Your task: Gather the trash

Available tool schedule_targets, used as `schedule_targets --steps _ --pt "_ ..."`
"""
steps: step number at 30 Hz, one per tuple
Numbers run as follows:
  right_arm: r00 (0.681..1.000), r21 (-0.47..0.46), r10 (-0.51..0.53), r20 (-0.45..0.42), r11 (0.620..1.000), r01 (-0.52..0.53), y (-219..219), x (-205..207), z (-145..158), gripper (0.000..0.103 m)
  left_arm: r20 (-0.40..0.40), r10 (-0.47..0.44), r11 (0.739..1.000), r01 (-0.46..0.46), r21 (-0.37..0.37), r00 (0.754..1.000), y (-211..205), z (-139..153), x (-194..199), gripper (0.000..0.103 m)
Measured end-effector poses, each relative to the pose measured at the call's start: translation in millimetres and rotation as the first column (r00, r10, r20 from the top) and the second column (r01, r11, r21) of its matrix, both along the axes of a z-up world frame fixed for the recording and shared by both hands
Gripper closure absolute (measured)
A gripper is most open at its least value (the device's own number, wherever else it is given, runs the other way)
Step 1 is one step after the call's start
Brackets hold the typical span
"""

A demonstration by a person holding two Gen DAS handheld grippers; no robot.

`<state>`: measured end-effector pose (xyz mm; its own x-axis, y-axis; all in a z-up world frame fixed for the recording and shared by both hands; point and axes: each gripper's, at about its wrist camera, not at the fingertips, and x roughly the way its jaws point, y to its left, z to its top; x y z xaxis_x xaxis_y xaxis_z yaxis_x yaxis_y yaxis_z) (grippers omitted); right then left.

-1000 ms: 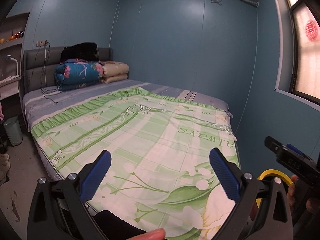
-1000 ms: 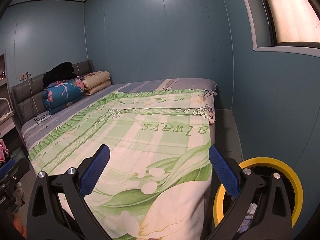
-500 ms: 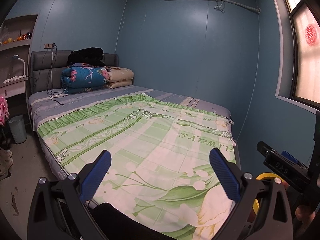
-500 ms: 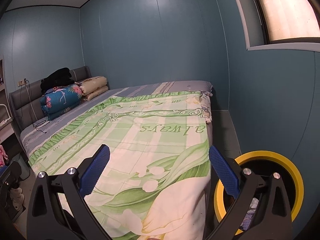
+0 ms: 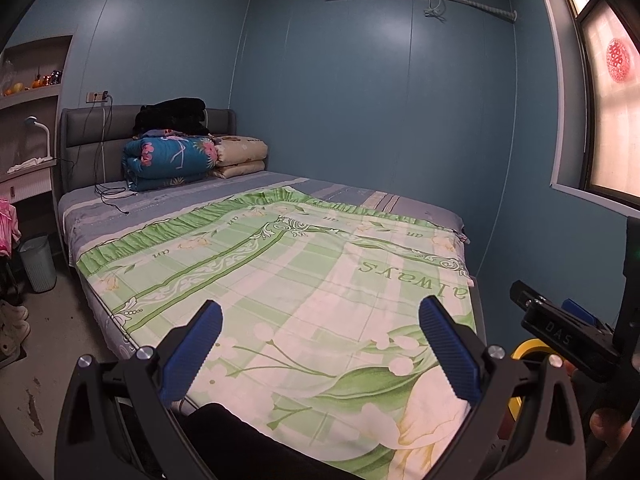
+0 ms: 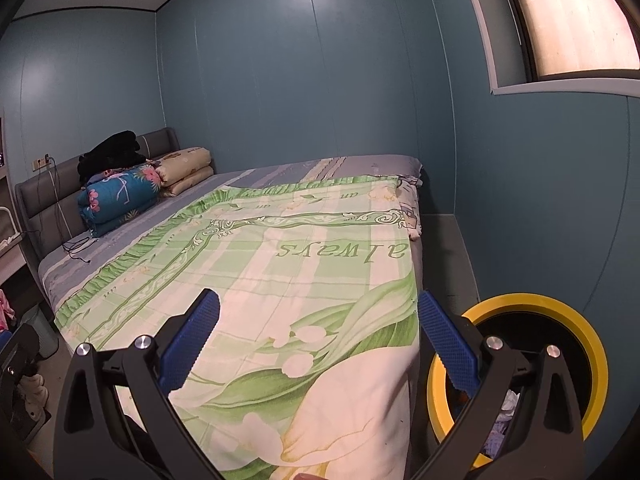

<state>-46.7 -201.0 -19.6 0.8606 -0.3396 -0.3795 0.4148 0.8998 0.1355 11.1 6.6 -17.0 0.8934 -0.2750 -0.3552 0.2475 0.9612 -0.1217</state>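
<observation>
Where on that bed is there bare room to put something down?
The green floral quilt is bare from its ruffled edge to the foot. The grey strip by the black cable is partly free. The headboard end is crowded: blue folded quilt, beige folded blanket, black clothing.

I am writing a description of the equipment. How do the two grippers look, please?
Both look alike: the left gripper and right gripper have black angular frames with silver screws, and each carries two fingers faced with ribbed blue pads. In the left wrist view, the right gripper's black body shows the white letters "DAS". No cables or sleeves are visible.
</observation>
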Motion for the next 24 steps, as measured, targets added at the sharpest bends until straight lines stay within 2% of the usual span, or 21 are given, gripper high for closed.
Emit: schedule_targets --steps 24 --pt "1.0 0.014 0.0 -0.029 1.0 0.001 -3.9 4.5 -6.7 0.008 -0.015 -0.009 1.0 0.009 0.0 1.0 1.2 -3.0 3.0 0.008"
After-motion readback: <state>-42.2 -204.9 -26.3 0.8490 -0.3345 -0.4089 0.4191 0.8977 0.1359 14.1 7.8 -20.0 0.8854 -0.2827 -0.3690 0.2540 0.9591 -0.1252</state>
